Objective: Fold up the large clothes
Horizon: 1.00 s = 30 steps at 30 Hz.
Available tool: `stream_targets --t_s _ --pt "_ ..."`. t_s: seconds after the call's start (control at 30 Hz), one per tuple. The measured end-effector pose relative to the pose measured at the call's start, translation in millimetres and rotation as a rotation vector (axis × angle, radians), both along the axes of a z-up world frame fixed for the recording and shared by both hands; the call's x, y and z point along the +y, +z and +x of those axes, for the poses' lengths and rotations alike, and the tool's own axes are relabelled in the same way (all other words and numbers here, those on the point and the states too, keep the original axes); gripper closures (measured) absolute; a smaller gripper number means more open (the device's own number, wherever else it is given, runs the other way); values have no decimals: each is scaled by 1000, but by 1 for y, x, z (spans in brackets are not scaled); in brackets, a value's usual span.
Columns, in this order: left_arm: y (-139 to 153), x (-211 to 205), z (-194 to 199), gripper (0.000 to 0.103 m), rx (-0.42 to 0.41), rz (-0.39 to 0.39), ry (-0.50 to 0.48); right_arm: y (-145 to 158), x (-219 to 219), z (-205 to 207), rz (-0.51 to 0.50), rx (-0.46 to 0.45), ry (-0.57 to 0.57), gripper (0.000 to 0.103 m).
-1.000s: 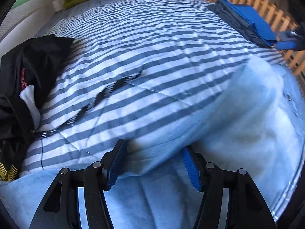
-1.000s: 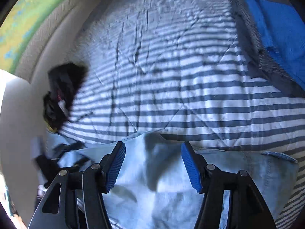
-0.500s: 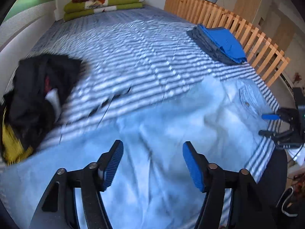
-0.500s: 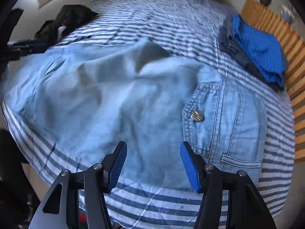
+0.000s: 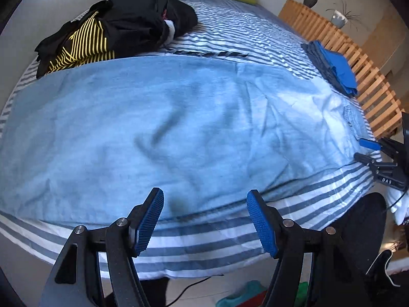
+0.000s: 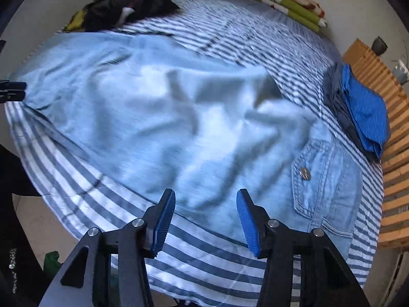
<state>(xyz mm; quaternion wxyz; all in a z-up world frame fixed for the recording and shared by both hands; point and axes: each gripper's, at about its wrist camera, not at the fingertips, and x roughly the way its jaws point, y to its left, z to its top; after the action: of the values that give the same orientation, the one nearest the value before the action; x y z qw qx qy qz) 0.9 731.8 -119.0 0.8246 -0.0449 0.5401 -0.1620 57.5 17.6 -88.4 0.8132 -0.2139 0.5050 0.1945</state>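
pale denim garment, spread flat, wrinkled

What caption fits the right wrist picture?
Open right tongs hover over a denim garment spread on a striped bed.

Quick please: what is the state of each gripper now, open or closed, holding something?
Left gripper: open, holding nothing.
Right gripper: open, jaws just closing somewhat, holding nothing.

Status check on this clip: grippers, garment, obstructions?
Left gripper open, empty; right gripper empty, just been closing. Denim shirt spread on bed. Black clothes pile touching its far edge.
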Motion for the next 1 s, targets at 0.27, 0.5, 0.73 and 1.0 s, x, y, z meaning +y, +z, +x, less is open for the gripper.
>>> stream_targets --t_s 0.27,0.5,0.73,1.0 --pt "2 -33 -36 32 -85 107 -126 -10 137 -25 -82 -73 366 57" --pt "-17 -66 -44 65 -69 271 -332 -26 124 -24 -45 81 433 68" --pt "-24 -82 -44 69 -71 328 -410 -31 125 -16 31 185 422 76" --pt "-30 -77 -33 77 -40 354 -431 -33 129 -15 116 275 423 76"
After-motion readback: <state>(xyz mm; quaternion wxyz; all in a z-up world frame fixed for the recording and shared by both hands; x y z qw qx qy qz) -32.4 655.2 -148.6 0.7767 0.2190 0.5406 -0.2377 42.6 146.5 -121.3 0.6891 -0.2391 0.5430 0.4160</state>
